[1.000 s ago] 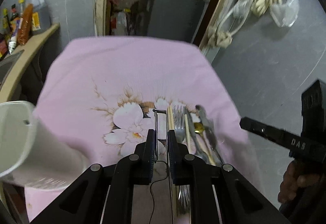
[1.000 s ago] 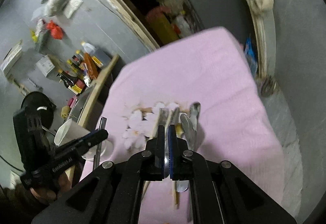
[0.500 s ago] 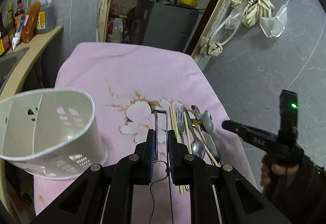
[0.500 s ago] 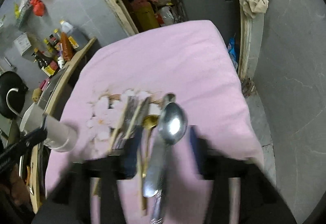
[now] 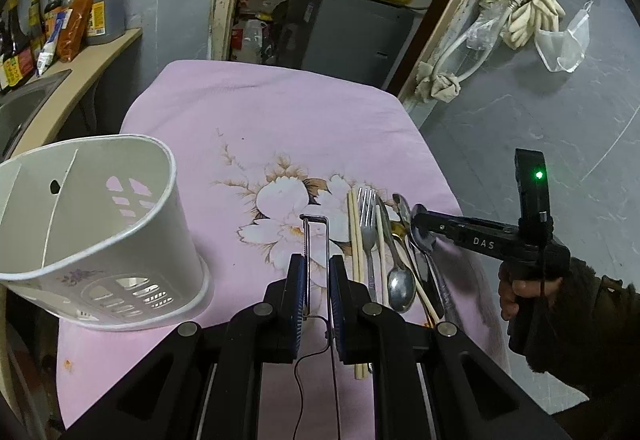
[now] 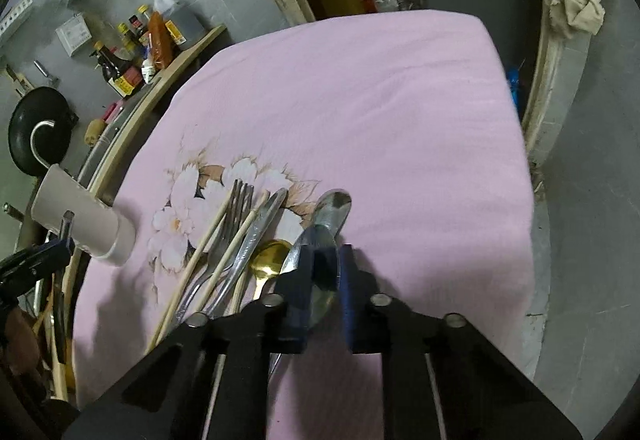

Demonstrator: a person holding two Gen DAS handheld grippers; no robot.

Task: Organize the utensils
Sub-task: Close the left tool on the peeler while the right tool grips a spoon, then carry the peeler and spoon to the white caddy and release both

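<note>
Several utensils lie side by side on the pink flowered cloth (image 5: 280, 120): chopsticks (image 5: 354, 232), a fork (image 5: 367, 216), a knife (image 6: 260, 228), a gold spoon (image 6: 270, 260) and steel spoons. My right gripper (image 6: 326, 256) is low over the right end of the row. Its jaws are closing, and its pads press on the bowl of a large spoon (image 6: 320, 276). The left wrist view shows its tip (image 5: 420, 222) on that spoon. My left gripper (image 5: 318, 268) is shut on a thin wire frame (image 5: 316, 224), left of the chopsticks. A white slotted utensil holder (image 5: 100, 224) stands at the cloth's left edge.
A wooden counter (image 5: 80, 68) with sauce bottles (image 5: 100, 16) runs along the left. A doorway with a dark cabinet (image 5: 344, 32) is beyond the cloth's far end. A grey wall (image 5: 540, 100) with hanging rags is on the right. A black pan (image 6: 38, 128) hangs on the left.
My right gripper opened, dropped onto the utensil row and closed around the large spoon. The white holder went from a blur at the left edge to standing still on the cloth.
</note>
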